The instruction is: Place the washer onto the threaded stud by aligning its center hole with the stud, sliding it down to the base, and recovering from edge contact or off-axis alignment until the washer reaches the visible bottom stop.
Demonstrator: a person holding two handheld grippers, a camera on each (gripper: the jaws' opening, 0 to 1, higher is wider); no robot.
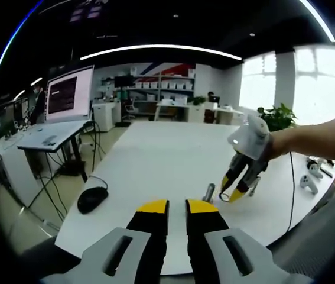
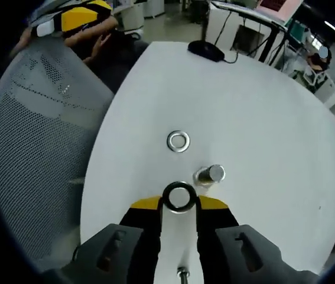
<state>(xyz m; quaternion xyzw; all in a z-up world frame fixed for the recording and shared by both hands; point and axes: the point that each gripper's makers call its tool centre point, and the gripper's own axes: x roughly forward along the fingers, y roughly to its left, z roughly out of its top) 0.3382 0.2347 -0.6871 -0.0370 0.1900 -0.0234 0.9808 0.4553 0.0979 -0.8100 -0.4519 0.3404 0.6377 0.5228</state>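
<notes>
Right tongs [image 2: 179, 202] grip a washer [image 2: 179, 197] beside the threaded stud [image 2: 209, 175] on the desk [image 2: 262, 106]; left tongs [image 1: 177, 206] narrow, holding nothing.

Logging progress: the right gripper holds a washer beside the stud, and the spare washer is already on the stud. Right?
One thing is wrong: the spare washer lies flat on the table, apart from the stud, as the right gripper view shows. The rest stands: the right gripper holds a washer beside the stud.
</notes>
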